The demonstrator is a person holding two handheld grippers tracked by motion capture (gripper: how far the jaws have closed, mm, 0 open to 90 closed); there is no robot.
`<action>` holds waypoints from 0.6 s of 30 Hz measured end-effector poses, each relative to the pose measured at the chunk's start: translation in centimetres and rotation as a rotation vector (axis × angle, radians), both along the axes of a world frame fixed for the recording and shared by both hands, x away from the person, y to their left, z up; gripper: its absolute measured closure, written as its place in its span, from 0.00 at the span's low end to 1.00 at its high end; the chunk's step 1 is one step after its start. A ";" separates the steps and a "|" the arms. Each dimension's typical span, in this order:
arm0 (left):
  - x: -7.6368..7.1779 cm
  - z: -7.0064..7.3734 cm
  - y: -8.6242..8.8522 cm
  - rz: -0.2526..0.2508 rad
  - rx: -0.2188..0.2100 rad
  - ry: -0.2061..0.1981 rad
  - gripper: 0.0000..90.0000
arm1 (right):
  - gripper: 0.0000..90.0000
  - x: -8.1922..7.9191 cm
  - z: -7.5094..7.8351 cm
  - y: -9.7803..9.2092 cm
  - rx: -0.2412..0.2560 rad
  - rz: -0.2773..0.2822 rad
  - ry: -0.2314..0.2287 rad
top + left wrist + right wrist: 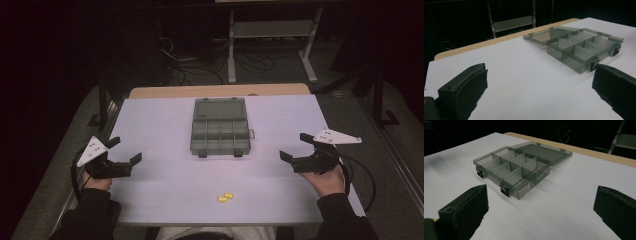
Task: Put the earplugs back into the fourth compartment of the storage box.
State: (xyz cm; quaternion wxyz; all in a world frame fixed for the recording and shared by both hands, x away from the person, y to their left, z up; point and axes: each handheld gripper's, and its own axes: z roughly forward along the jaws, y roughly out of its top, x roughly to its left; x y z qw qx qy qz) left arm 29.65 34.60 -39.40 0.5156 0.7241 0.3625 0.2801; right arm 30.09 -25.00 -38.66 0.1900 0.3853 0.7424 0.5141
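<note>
A smoky grey plastic compartment box [220, 134] lies open at the middle of the white table [165, 175], its lid [220, 109] folded flat behind it. Its divided compartments [584, 47] [511, 167] look empty. Two small yellow pieces [225, 197] lie close together near the front edge. My left gripper [125, 150] is open at the table's left edge, nothing between its jaws [539, 85]. My right gripper [296, 146] is open at the right edge, also holding nothing [541, 205]. Both point inward towards the box and stand well apart from it.
A wooden strip [220, 91] runs along the table's far edge. Beyond it in the dark stand a white metal frame [270, 35] and floor cables [200, 60]. Black cables [362, 175] trail from the grippers off the table sides.
</note>
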 end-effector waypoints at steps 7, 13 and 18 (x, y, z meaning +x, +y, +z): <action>0.0 0.0 -0.1 -0.004 0.003 0.001 0.00 | 0.00 -0.1 0.1 0.3 -0.018 0.013 0.000; 0.0 0.0 0.0 0.000 0.000 0.002 0.00 | 0.00 -0.3 0.4 0.5 -0.037 0.013 0.014; 0.0 0.0 -0.1 -0.002 0.005 0.002 0.00 | 0.00 -0.3 0.8 0.6 -0.035 0.019 0.018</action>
